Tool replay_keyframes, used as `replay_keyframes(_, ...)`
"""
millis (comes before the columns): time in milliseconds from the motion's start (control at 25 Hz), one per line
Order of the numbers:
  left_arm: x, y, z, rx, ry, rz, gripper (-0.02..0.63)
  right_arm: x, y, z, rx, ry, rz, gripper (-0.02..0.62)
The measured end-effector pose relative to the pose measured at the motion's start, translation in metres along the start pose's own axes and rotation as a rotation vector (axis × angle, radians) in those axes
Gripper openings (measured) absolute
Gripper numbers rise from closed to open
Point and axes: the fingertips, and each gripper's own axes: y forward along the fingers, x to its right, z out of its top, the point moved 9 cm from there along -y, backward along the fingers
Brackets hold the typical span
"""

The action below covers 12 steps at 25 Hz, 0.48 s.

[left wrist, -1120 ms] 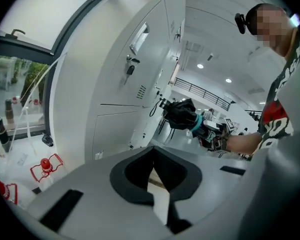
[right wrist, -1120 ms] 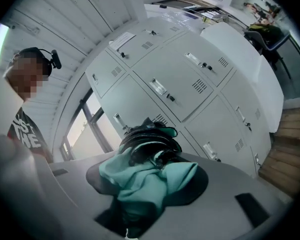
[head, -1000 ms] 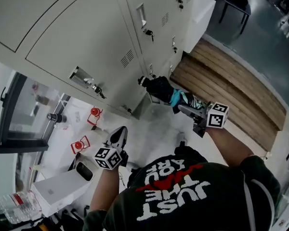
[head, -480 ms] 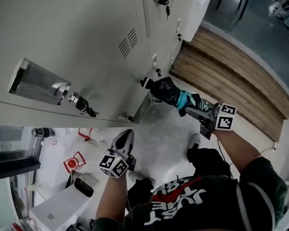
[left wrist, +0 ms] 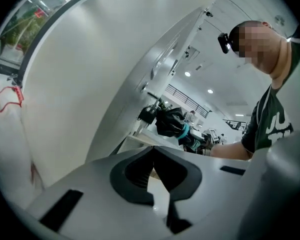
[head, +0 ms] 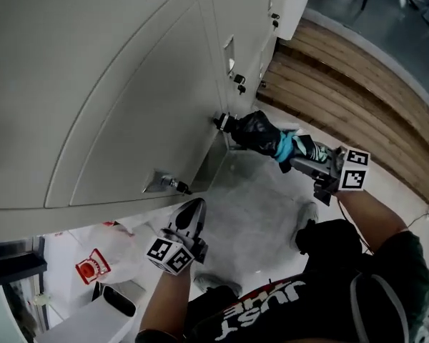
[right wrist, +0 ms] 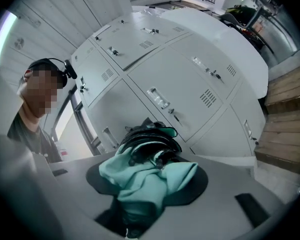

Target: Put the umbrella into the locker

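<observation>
**Head view:** the right claw [head: 299,153] is clenched on the folded umbrella [head: 266,134], w/ black-and-teal fabric bunched at the grip. The umbrella's black end points at the lockers [head: 129,84] & sits just at their face, low down, beside a darker grey panel [head: 213,161]. That panel is prob. an open door seen edge-on; can't confirm. The umbrella is held roughly level, lengthwise toward the bank, which makes sense for sliding it end-first into a low compartment. The left claw [head: 191,209] hangs low over the pale floor [head: 250,206], near a keyed door handle [head: 164,184] but apart from it. Wooden steps [head: 357,84] run off to the right, well clear. A red-and-white bag [head: 93,266] lies bottom left, not involved.

**Left gripper view:** jaws are pressed together w/ nothing btw them. I'd guess this claw is kept free to steady or swing a door if needed. A big pale door panel [left wrist: 90,84] fills the left side. The umbrella shows further off, black end up against the locker front. Whether it's past an opening yet: can't tell.

**Right gripper view:** teal & black folds spill over & btw the jaws, so the grip is on the canopy part, not the handle. Gripping mid-body leaves the front end free to go in first. Locker doors w/ vents & keys fill the bkgd.

**Judgement:** approach stage, umbrella not yet inside. The next move needs the end lined up w/ the opening. Loose fabric could snag on a door edge.
</observation>
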Motion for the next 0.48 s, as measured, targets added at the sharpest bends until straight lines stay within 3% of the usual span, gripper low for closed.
replay_keyframes(160, -0.031, 0.011, -0.058, -0.051, 0.108, -0.028, 0.009, 0.027, 0.001, -0.045, -0.029, -0.034, 0.003, 0.229)
replay_keyframes(480, -0.071, 0.024, -0.129, -0.051, 0.17, -0.062, 0.009, 0.055, 0.015, -0.115, -0.198, -0.121, -0.034, 0.229)
